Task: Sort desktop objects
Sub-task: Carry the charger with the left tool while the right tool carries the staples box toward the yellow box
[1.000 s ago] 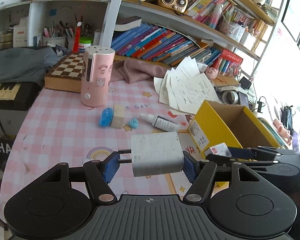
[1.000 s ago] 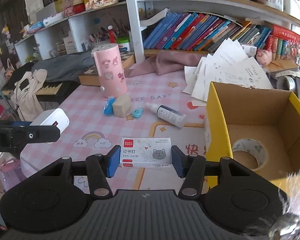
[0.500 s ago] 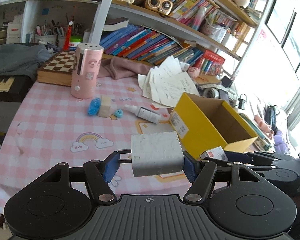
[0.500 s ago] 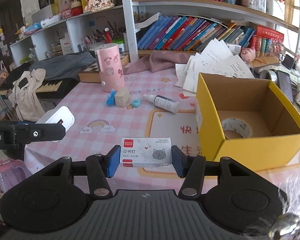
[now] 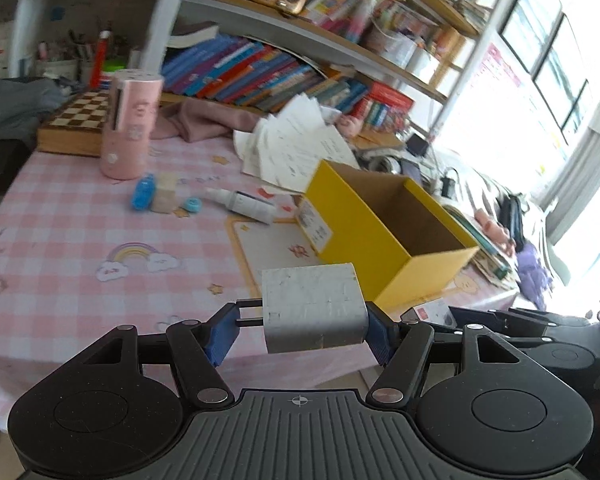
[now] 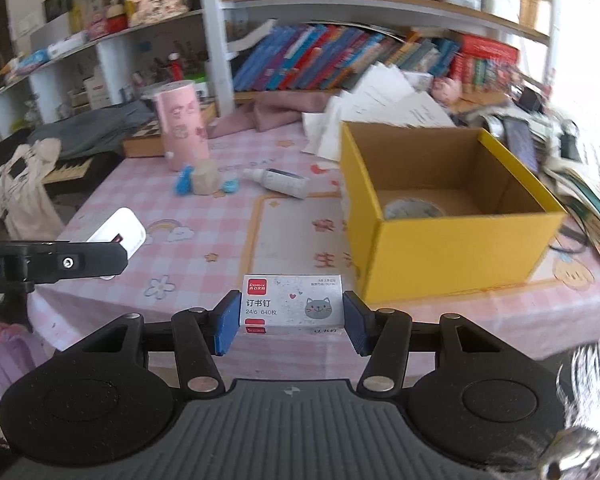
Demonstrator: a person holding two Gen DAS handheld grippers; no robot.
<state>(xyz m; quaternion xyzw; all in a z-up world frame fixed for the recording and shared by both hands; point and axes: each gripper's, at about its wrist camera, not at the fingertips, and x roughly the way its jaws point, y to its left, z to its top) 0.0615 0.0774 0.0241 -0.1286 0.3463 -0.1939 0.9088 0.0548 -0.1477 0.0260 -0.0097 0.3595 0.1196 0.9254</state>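
Note:
My left gripper (image 5: pixel 302 332) is shut on a white plug charger (image 5: pixel 312 308), its prongs against the left pad, held over the table's near edge. My right gripper (image 6: pixel 292 320) is shut on a small staple box (image 6: pixel 292 300) with a grey cat print. The charger (image 6: pixel 118 234) also shows at the left of the right wrist view. A yellow cardboard box (image 6: pixel 448 232) stands open on the table ahead and to the right, with a tape roll (image 6: pixel 414 208) inside. On the pink check cloth lie a white bottle (image 6: pixel 282 182), a beige block (image 6: pixel 204 178) and blue bits (image 6: pixel 182 182).
A pink cylinder holder (image 5: pixel 134 128) stands at the back left by a chessboard box (image 5: pixel 76 124). Loose papers (image 5: pixel 300 144) and a pink cloth (image 5: pixel 204 120) lie behind the yellow box (image 5: pixel 384 232). Bookshelves line the back wall. Clutter is piled at the table's right end.
Both grippers have drawn back toward the table's near edge with their loads; the table objects look smaller and farther. The yellow box now lies more fully in view.

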